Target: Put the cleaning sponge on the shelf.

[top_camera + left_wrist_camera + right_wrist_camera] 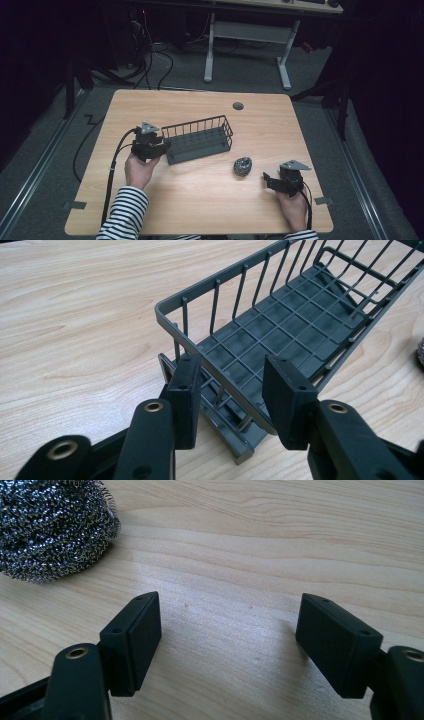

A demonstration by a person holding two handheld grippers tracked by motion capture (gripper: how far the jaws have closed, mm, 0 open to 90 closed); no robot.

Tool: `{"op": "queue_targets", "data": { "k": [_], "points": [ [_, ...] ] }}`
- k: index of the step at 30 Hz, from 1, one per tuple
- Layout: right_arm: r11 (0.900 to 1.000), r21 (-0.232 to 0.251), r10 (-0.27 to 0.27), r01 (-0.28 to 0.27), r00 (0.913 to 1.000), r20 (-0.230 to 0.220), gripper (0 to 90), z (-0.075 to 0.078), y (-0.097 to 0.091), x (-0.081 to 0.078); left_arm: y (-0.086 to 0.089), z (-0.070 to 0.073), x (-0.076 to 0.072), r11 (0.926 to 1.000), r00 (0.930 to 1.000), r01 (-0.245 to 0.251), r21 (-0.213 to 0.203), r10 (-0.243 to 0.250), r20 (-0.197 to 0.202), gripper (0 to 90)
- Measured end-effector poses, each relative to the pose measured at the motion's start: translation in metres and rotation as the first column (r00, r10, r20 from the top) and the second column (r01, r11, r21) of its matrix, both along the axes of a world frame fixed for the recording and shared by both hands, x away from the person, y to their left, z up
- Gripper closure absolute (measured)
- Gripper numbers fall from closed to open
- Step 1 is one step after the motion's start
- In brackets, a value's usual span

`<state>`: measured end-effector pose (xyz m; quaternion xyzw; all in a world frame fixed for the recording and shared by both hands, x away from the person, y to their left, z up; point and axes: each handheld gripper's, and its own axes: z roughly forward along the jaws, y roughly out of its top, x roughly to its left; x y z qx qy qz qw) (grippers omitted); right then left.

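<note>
A dark grey wire basket (200, 140) lies on the wooden table (210, 205), left of centre. My left gripper (164, 148) holds its near left end. In the left gripper view the jaws straddle the basket's end rim (220, 385), and the left gripper (232, 385) is shut on it. A steel wool scourer (243, 166) sits right of the basket. My right gripper (267, 179) rests to the right of the scourer, apart from it. In the right gripper view the right gripper (227, 625) stands open over bare wood, with the scourer (50, 525) ahead at upper left.
A round cable hole (238, 106) sits near the table's far edge. Beyond the table stands a white-legged desk (247, 35), with cables (150, 60) on the floor. The scourer's edge (420, 352) shows at the right border of the left gripper view.
</note>
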<state>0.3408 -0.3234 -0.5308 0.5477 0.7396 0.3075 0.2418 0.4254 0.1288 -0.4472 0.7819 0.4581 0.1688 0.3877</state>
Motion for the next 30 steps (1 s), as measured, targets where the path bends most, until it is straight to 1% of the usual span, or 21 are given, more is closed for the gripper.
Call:
{"op": "queue_targets", "data": {
  "k": [2,7,15,16,18,19,23,24,25,27,30],
  "points": [
    [1.0,0.0,0.0,0.0,1.0,0.0,26.3,0.0,0.0,0.0,-0.001,0.0,-0.002,1.0,1.0,0.003,0.002,-0.003,0.005,60.2],
    [1.0,0.0,0.0,0.0,1.0,0.0,26.3,0.0,0.0,0.0,0.001,-0.001,-0.007,0.9996,1.0,0.004,-0.027,-0.004,0.007,60.5],
    [1.0,0.0,0.0,0.0,1.0,0.0,26.3,0.0,0.0,0.0,0.001,0.0,-0.009,0.9997,0.9999,0.01,-0.024,-0.01,0.007,60.1],
    [1.0,0.0,0.0,0.0,1.0,0.0,26.3,0.0,0.0,0.0,0.001,0.0,-0.009,0.9996,0.9999,0.009,-0.029,-0.009,0.009,57.7],
    [1.0,0.0,0.0,0.0,1.0,0.0,26.3,0.0,0.0,0.0,0.004,0.001,-0.008,0.9982,1.0,0.002,-0.06,-0.002,0.008,47.9],
    [1.0,0.0,0.0,0.0,1.0,0.0,26.3,0.0,0.0,0.0,0.006,0.002,-0.009,0.9973,0.9998,-0.005,-0.074,0.007,0.016,43.6],
    [1.0,0.0,0.0,0.0,1.0,0.0,26.3,0.0,0.0,0.0,0.014,0.008,-0.013,0.9956,0.9986,-0.019,-0.091,0.024,0.046,34.1],
    [1.0,0.0,0.0,0.0,1.0,0.0,26.3,0.0,0.0,0.0,0.016,0.008,-0.015,0.9952,0.9982,-0.019,-0.096,0.025,0.055,32.9],
    [1.0,0.0,0.0,0.0,1.0,0.0,26.3,0.0,0.0,0.0,0.016,0.008,-0.015,0.9952,0.9982,-0.019,-0.096,0.025,0.055,32.1],
    [1.0,0.0,0.0,0.0,1.0,0.0,26.4,0.0,0.0,0.0,0.023,0.011,-0.02,0.9951,0.9966,-0.027,-0.095,0.034,0.075,30.9],
    [1.0,0.0,0.0,0.0,1.0,0.0,26.3,0.0,0.0,0.0,0.031,0.01,-0.026,0.9945,0.995,-0.034,-0.099,0.043,0.09,30.1]
  ]
}}
